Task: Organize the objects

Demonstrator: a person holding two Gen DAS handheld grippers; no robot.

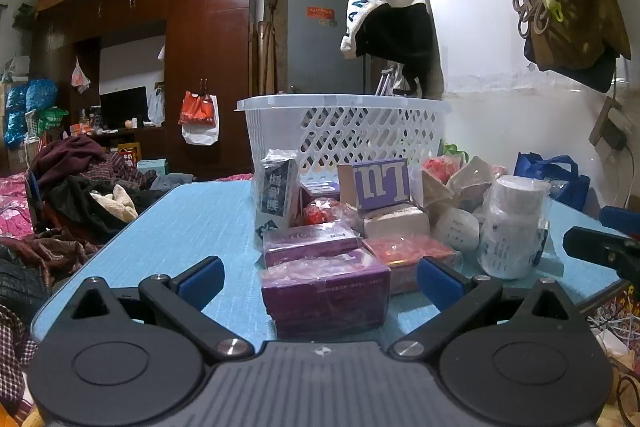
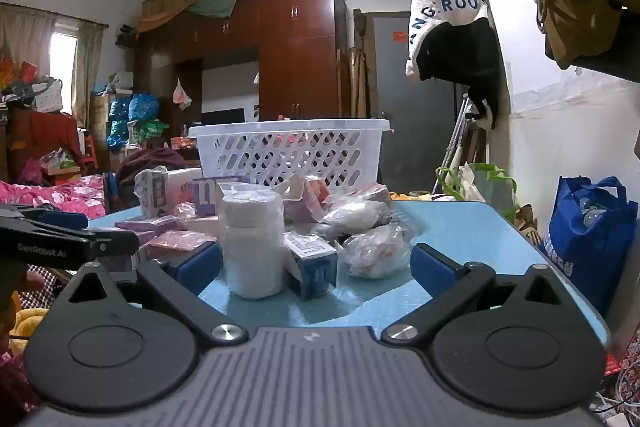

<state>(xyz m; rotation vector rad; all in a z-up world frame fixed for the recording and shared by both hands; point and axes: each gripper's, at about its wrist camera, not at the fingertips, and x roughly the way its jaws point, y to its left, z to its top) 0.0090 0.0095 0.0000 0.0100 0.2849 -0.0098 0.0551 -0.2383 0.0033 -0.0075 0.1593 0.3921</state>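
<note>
- A cluttered bedroom with a dark wardrobe [image 1: 208, 39] lies behind a blue table [image 1: 192, 223].
- A white slotted basket [image 1: 344, 131] stands at the table's far side, behind the pile.
- Wrapped purple boxes [image 1: 326, 291] and a white bottle [image 2: 252, 247] sit nearest.
- The left gripper [image 1: 320, 285] and right gripper [image 2: 316, 267] are both spread wide, holding nothing.
</note>
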